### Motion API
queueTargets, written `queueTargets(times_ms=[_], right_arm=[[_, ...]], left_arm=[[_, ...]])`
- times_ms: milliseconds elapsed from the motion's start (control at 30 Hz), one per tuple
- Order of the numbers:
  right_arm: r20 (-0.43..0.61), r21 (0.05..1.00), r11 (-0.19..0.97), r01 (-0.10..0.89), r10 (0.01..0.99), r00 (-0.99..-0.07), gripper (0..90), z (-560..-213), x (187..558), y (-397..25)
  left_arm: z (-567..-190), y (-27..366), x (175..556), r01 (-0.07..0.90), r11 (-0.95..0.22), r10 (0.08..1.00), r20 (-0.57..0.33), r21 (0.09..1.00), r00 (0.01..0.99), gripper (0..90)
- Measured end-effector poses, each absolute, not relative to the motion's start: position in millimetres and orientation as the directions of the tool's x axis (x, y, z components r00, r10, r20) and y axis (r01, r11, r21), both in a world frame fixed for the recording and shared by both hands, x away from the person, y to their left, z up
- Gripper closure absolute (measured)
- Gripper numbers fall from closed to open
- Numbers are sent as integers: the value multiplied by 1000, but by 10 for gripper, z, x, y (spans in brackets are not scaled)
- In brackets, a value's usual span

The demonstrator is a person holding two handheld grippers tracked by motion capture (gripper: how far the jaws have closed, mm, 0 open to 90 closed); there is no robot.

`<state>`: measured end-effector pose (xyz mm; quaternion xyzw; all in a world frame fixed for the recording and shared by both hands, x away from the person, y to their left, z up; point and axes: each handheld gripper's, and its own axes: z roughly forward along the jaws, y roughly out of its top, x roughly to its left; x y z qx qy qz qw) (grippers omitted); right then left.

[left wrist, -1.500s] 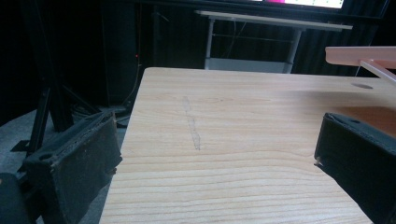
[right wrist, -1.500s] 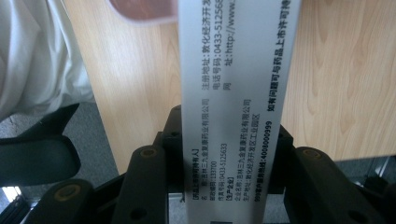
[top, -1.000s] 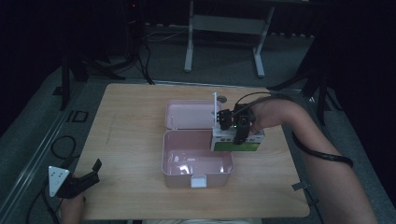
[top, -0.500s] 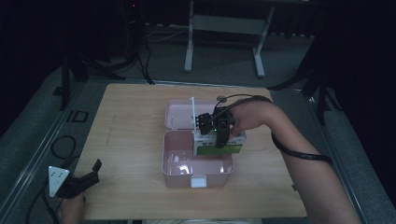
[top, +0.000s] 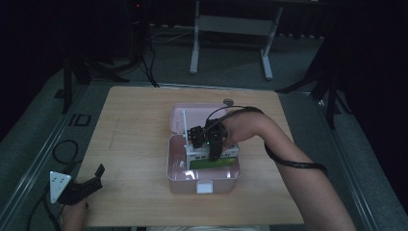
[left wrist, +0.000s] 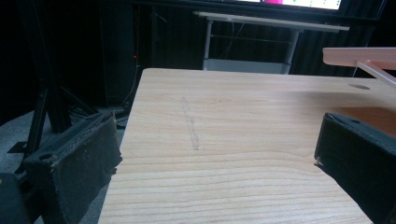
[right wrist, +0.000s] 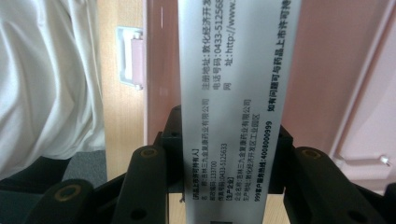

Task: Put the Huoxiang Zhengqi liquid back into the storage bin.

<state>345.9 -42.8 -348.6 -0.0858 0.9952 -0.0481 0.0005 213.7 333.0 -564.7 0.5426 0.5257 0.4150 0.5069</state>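
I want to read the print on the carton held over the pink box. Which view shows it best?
The right gripper view: the carton sits close between the jaws, its printed side legible. The high view shows it small, its print unreadable, in the right gripper over the pink box.

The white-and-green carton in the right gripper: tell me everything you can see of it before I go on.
The carton is a flat cardboard box, white with a green face towards the person; its narrow white side carries black Chinese print with phone numbers. The right gripper is shut on it from above, jaws on both sides. It sits over the right part of the open pink case; whether it touches bottom is unclear.
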Motion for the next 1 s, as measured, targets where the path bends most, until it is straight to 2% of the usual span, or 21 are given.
queueTargets(times_ms=[300,600,1000], right_arm=[[62,-79,985,-153,-148,-987,625,-3856,3530,-479],[82,-103,987,-122,-114,-990,625,-4251,3572,-496],[98,-101,988,-117,-107,-989,624,-4555,3552,-552]], left_arm=[[-5648,3328,2139,150,66,992,-82,987,101,2],[-5648,3329,2138,150,65,991,-81,987,102,2],[-5648,3330,2138,150,65,991,-81,986,103,2]])
